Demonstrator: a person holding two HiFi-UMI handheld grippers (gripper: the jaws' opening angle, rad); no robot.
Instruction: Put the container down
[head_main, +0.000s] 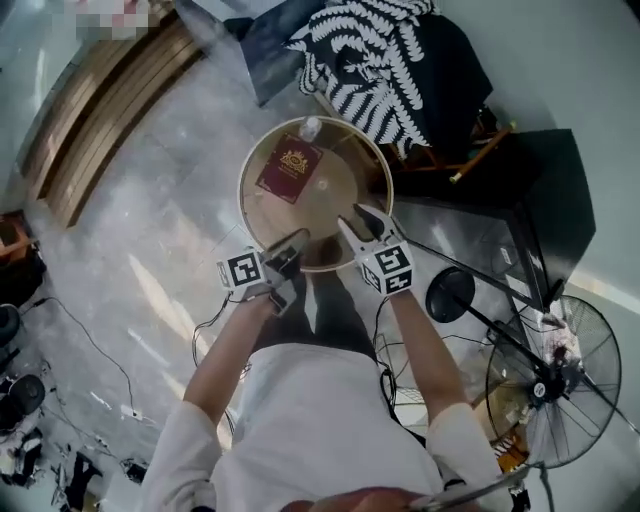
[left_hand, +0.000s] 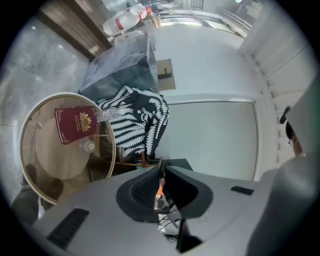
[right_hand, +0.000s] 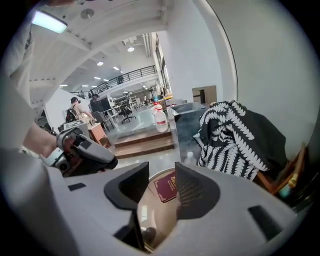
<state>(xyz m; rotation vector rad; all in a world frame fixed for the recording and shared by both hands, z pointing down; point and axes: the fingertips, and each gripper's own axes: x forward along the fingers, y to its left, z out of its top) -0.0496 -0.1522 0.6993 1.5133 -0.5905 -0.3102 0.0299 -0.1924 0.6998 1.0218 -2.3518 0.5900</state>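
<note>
We hold both claws above the near edge of the round glass tabletop (head_main: 262, 225). The left claw (head_main: 296, 240) has its jaws pressed together with nothing between them. The right claw (head_main: 358, 217) stands partly open and also grips nothing. The container (head_main: 311, 127), a small clear bottle, sits on the tabletop at its far edge, just beside a maroon booklet (head_main: 290, 168) and near a black-and-white patterned cloth (head_main: 370, 55).

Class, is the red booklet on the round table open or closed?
Closed: the red booklet lies flat, its gold-stamped cover facing up.
</note>
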